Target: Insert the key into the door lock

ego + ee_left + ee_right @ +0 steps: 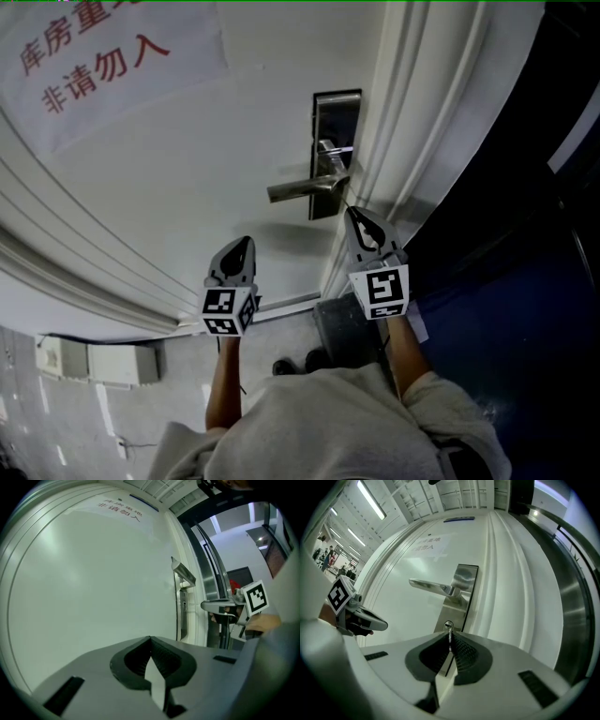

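Key (450,638): thin, silvery, seen edge-on; pinched between the closed jaws of the right gripper (351,213), tip pointed at the keyhole.
Door lock (465,577): tall steel plate set at the door's right edge; lever handle (431,586) level, pointing left.
Keyhole (448,624): round cylinder below the handle, right at the key's tip; whether the key is inserted cannot be told.

Free to pass across the broad flat white door panel (187,169) left of the tall brushed-steel lock plate (336,117), with only the grey left gripper (246,242) hovering there, jaws together, well apart from the lock. Hemmed in tight around the round keyhole (448,625): above by the silver lever handle (305,187) jutting leftward from the plate, on the right by the ridged white door frame (422,141), and head-on by the grey right gripper (352,212) clamped on the small metal key (449,637) at the plate's lower end. Open again past the frame, into the dark space (525,244) at the right.
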